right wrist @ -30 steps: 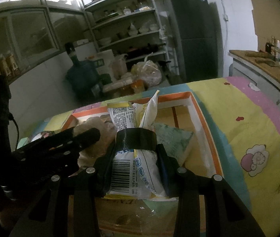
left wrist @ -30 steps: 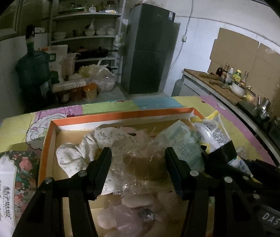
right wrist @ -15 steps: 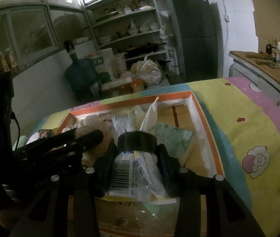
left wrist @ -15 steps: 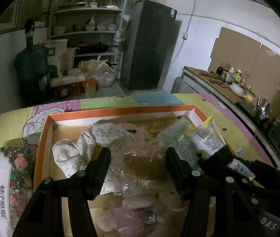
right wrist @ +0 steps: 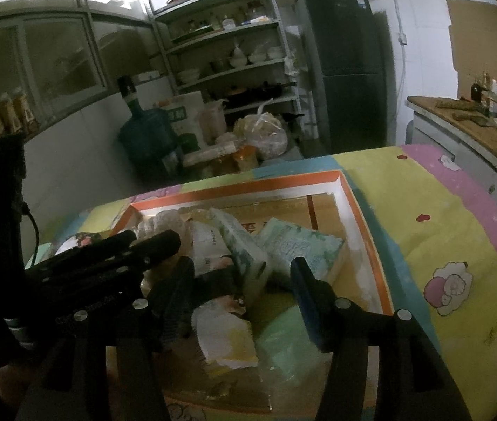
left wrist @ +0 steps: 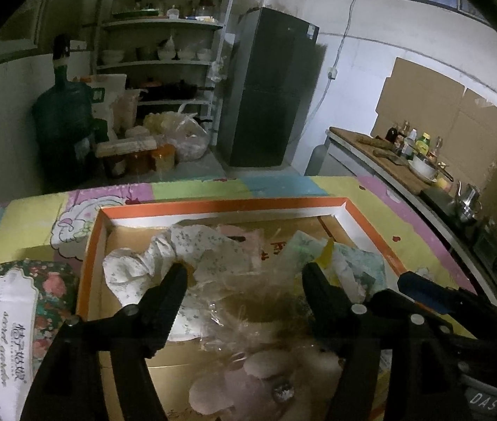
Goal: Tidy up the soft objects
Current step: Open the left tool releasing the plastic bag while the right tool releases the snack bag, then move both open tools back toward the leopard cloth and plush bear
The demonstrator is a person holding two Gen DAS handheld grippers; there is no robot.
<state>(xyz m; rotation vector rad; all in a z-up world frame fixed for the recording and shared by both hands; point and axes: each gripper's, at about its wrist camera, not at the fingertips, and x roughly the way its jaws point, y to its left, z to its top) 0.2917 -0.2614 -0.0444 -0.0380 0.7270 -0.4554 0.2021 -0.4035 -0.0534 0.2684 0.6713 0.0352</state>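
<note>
An orange-rimmed cardboard box (left wrist: pixel 220 207) (right wrist: pixel 350 196) lies on the patterned table. It holds a floral cloth (left wrist: pixel 185 249), a clear plastic bag (left wrist: pixel 248 301), a pink plush toy (left wrist: pixel 259 379) and green tissue packs (right wrist: pixel 297 249). My left gripper (left wrist: pixel 245 280) is open, its fingers either side of the clear bag. My right gripper (right wrist: pixel 241 273) is open over the box; a white snack packet (right wrist: pixel 224 336) lies loose between and below its fingers. The left gripper (right wrist: pixel 133 249) shows at the left of the right wrist view.
A floral tissue pack (left wrist: pixel 17 315) lies on the table left of the box. A kitchen counter (left wrist: pixel 388 161) with bottles runs along the right. Shelves (left wrist: pixel 164 56), a water jug (left wrist: pixel 62 129) and a fridge (left wrist: pixel 269 87) stand behind the table.
My right gripper has opened and let go of the white snack packet, which now lies in the box. The left gripper stays open over the clear bag.
</note>
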